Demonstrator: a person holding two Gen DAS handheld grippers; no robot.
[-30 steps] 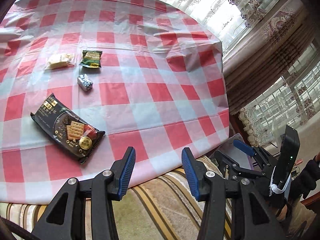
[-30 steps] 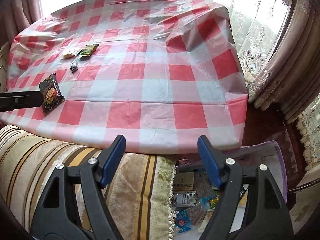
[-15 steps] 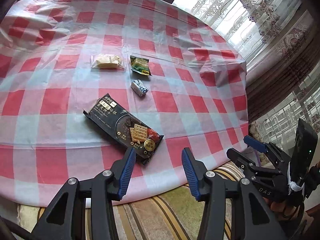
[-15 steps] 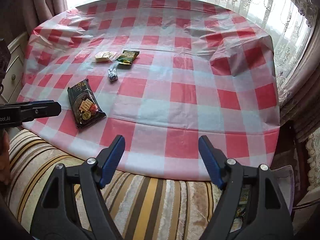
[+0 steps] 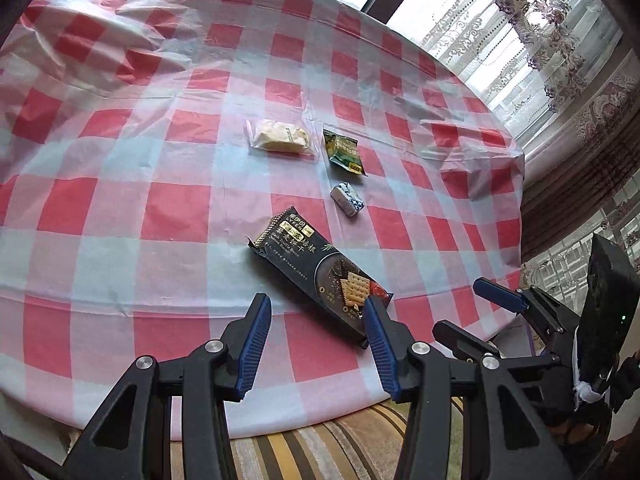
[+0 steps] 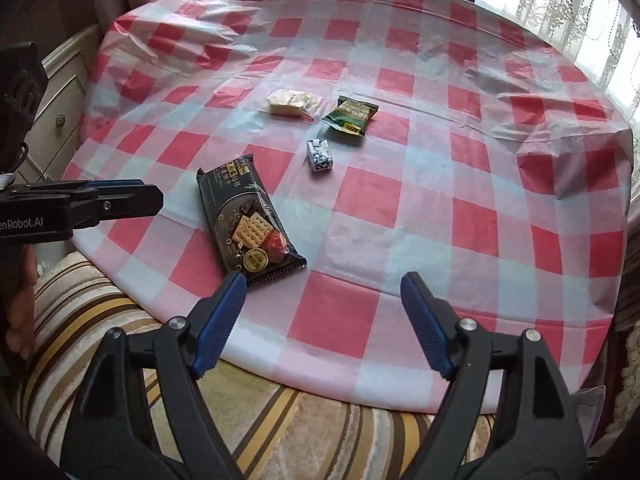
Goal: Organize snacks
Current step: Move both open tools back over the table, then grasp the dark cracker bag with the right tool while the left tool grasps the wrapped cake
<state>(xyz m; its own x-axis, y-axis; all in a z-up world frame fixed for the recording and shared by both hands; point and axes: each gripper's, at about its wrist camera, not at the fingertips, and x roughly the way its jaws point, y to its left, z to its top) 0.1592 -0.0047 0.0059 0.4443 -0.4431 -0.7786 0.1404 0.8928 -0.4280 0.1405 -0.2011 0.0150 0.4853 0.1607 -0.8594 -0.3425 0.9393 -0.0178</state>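
- Daylight is pouring through the lace curtains [image 6: 568,4] behind the round table, and the red-and-white checked tablecloth [image 5: 168,208] is lying wrinkled across it.
- I'm looking at four snacks resting flat near the middle of the cloth, none of them being touched.
- Nearest to me, the black cracker pack [image 5: 320,272] is lying at a slant, its near end close to the table's edge.
- Just beyond it, apart from it, the small blue-and-white wrapped candy [image 5: 347,199] is sitting on its own.
- Further back, the green packet [image 5: 344,152] and the clear pale snack bag [image 5: 280,142] are lying side by side, close together but not overlapping.
- I'm holding the left gripper [image 5: 316,312] above the near edge of the table, its jaws parted and gripping nothing; in its own view the right fingertip [image 5: 374,320] is overlapping the near end of the cracker pack.
- I'm keeping the right gripper [image 6: 324,288] over the same edge, to the right of the cracker pack; its jaws have just been opening wider and are standing spread with only cloth between them.
- Below both grippers, the striped sofa cushion [image 6: 280,420] is showing against the table.
- At the left edge of the right wrist view, a hand [image 6: 20,312] is gripping the left tool's handle.
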